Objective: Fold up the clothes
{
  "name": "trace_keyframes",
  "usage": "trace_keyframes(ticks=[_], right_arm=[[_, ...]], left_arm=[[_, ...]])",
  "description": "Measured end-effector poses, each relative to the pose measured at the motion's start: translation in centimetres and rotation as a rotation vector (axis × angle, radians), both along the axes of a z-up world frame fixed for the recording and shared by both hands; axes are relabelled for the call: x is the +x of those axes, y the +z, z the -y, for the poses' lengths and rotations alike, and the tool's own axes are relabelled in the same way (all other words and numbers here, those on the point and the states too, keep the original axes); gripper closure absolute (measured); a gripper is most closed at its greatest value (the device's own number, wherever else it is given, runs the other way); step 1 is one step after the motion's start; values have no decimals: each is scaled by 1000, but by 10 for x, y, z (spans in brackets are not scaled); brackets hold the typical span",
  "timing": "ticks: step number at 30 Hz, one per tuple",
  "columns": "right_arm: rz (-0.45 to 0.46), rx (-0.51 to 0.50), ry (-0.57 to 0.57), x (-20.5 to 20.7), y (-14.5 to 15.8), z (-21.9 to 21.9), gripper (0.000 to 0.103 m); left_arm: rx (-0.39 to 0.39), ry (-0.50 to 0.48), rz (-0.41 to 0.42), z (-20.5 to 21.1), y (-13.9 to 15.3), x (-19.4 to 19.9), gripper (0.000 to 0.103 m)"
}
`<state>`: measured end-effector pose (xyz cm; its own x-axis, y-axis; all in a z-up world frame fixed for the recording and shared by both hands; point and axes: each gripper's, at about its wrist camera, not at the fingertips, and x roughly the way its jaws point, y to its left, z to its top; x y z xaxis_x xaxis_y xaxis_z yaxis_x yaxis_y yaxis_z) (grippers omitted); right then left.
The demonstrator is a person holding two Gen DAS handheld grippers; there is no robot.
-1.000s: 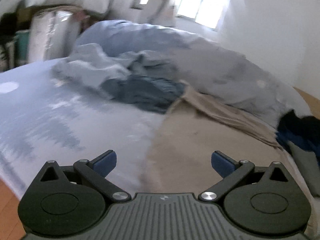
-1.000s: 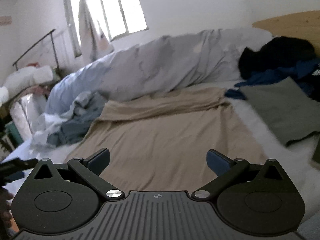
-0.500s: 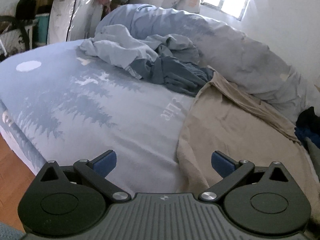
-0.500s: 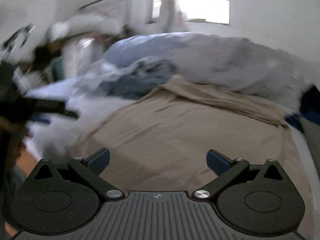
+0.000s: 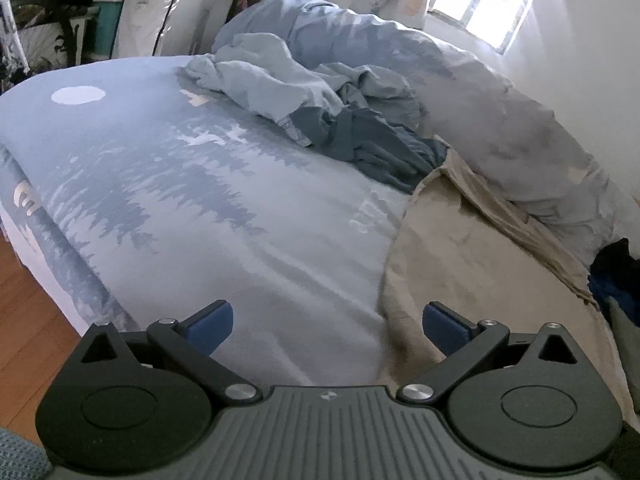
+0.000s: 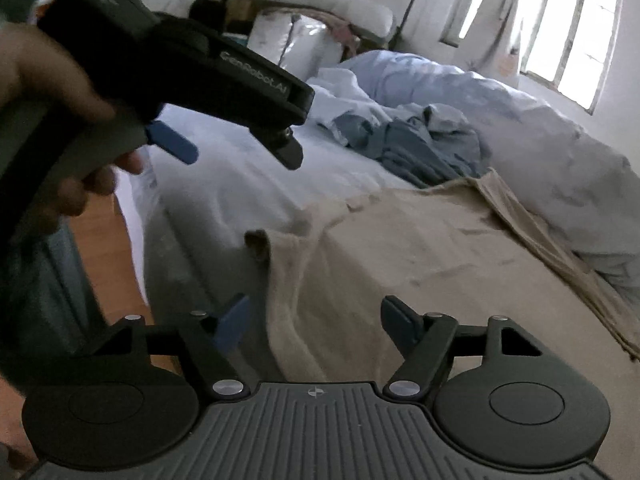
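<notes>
Swung leftward, right hand-held gripper (image 6: pixel 316 322) apparently hovers over tan garment (image 6: pixel 420 248).

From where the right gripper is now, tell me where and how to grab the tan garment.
Take the tan garment at its near left corner, which sticks up in a small raised fold beside the bed's edge. Bring the right gripper, open and empty, in low from the near side. The rest lies flat on the bedsheet, offering no raised edge to pinch.
</notes>
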<state>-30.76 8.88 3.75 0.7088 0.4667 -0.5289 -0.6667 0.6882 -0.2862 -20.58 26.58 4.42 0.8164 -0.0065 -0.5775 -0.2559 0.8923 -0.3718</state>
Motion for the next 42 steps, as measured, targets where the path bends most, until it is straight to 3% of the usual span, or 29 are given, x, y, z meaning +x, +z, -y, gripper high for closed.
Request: trace_keyframes(ticks=[7, 15, 19, 22, 24, 25, 26, 28, 33, 37, 42], right_arm=[[103, -74, -31, 9, -14, -25, 38], [-5, 152, -245, 34, 5, 18, 38], [54, 103, -122, 20, 0, 5, 38], [94, 42, -44, 11, -3, -7, 38], [73, 55, -56, 13, -1, -4, 39], [74, 62, -63, 13, 0, -2, 52], [61, 69, -73, 16, 2, 0, 76], [28, 108, -95, 21, 6, 5, 93], [-115, 265, -156, 39, 12, 24, 93], [-247, 398, -191, 60, 7, 40, 93], [-341, 488, -199, 80, 0, 48, 93]], left_arm=[[25, 24, 41, -6, -3, 1, 0], [-28, 37, 33, -14, -16, 7, 0], [-89, -8, 48, -16, -18, 7, 0], [-187, -46, 56, -17, -23, 7, 0], [-261, -71, 60, -18, -26, 7, 0], [-298, -83, 63, -19, -27, 6, 0], [-335, -95, 65, -19, -29, 6, 0], [-409, -120, 70, -20, -32, 6, 0], [-593, -181, 81, -23, -40, 5, 0], [-816, -230, 37, -14, -63, 11, 0], [-912, -223, 23, -7, -81, 19, 0]])
